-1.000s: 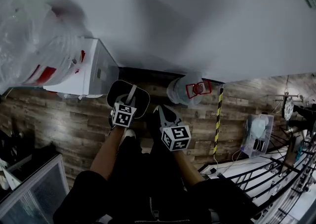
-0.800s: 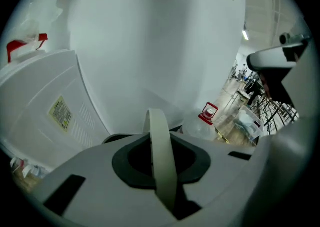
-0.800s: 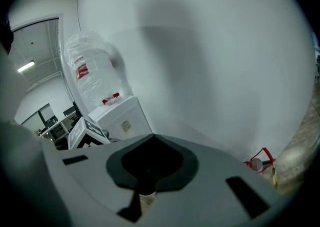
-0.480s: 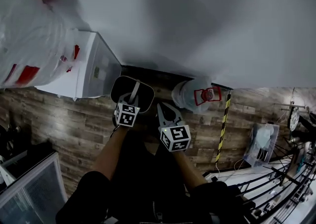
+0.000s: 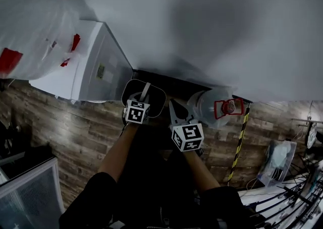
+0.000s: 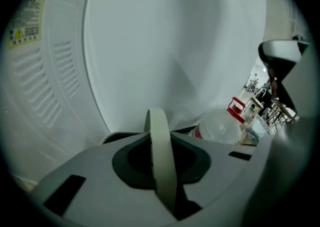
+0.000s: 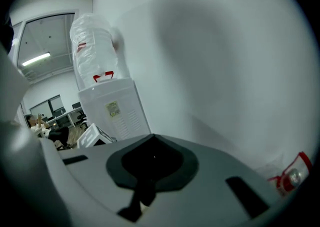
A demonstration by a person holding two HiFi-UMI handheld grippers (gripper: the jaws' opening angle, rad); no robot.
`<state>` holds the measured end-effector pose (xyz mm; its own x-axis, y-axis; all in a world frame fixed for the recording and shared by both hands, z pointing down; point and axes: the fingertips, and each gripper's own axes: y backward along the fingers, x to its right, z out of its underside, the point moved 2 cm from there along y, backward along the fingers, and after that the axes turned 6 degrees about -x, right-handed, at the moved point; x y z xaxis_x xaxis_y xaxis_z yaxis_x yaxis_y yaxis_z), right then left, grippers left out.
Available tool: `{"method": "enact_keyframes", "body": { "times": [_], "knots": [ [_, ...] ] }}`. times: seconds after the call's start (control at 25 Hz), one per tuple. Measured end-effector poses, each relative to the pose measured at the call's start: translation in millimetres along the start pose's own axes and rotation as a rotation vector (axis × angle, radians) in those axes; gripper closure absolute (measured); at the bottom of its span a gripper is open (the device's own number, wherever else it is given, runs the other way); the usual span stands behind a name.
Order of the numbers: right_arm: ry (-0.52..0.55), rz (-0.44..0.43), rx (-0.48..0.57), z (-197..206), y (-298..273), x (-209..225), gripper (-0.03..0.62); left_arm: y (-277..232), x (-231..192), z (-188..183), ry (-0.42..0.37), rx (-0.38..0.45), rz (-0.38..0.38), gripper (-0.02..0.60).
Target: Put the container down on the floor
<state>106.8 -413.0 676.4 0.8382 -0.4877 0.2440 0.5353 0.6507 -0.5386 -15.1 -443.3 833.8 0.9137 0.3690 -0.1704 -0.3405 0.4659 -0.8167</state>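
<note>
The container (image 5: pixel 132 91) is a dark, rounded-square bin with a pale strap handle (image 5: pixel 146 90). It hangs close to the foot of the white wall, between the water dispenser and a jug. My left gripper (image 5: pixel 145 93) is shut on that handle. In the left gripper view the handle (image 6: pixel 161 156) runs straight between the jaws, with the bin's rim (image 6: pixel 117 135) behind it. Whether the bin touches the floor I cannot tell. My right gripper (image 5: pixel 176 109) is just to the right of the bin, shut and holding nothing. Nothing lies between its jaws in the right gripper view (image 7: pixel 144 193).
A white water dispenser (image 5: pixel 96 66) with a large bottle (image 5: pixel 30 26) on top stands left of the bin. A clear water jug (image 5: pixel 209 106) with a red handle (image 5: pixel 229 107) lies to the right. A yellow-black striped strip (image 5: pixel 239 142) runs across the wooden floor (image 5: pixel 75 132).
Both grippers and the held bin have shifted right and nearer the wall, now sitting between the dispenser and the jug. The left gripper's hold on the handle is unchanged.
</note>
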Motion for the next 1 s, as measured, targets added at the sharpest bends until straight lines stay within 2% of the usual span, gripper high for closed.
{"method": "enact_keyframes", "body": {
  "times": [0.28, 0.6, 0.84, 1.0],
  "knots": [
    [0.097, -0.036, 0.039, 20, -54, 21, 0.583, -54, -26, 13, 0.033, 0.021, -0.027, 0.526],
    [0.198, -0.065, 0.105, 37, -111, 29, 0.583, -109, -58, 24, 0.013, 0.072, -0.055, 0.526],
    [0.240, -0.126, 0.098, 61, -152, 23, 0.583, -146, -75, 30, 0.068, 0.098, -0.033, 0.526],
    [0.246, -0.128, 0.108, 61, -171, 26, 0.583, -167, -82, 34, 0.080, 0.101, -0.026, 0.526]
  ]
}}
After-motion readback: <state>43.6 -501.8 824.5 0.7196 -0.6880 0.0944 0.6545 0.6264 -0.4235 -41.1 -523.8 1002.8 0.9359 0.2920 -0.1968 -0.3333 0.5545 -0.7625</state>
